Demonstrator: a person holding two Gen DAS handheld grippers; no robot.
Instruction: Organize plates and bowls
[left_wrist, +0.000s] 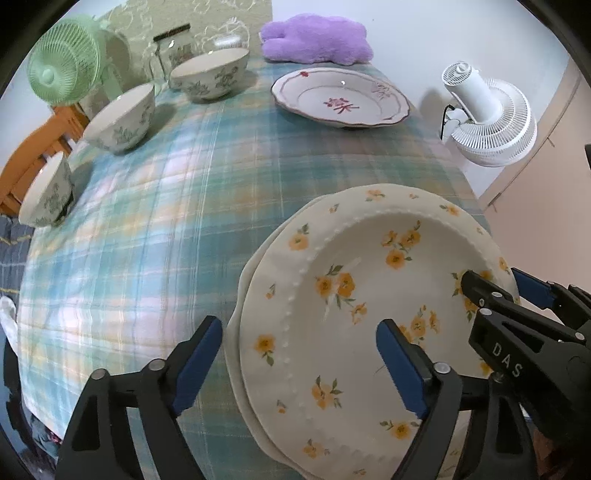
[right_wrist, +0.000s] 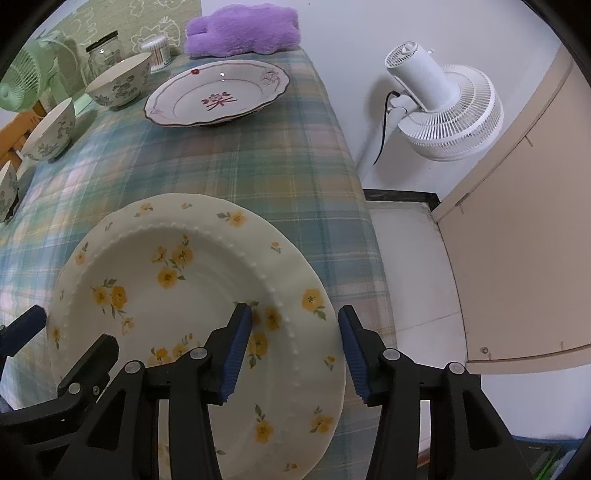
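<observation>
Yellow-flower plate (right_wrist: 177, 295) lies face up at the near right edge of the plaid tablecloth (left_wrist: 147, 221), stacked on a second plate (left_wrist: 236, 332). It is round, with no long axis. My right gripper (right_wrist: 293, 354) straddles its right rim, pads apart and clear. My left gripper (left_wrist: 299, 369) stands spread over its left rim, empty.

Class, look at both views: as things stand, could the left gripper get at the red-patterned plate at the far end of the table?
Probably yes. The left gripper is open and holds nothing, and only bare tablecloth lies between it and the red-patterned plate.
</observation>
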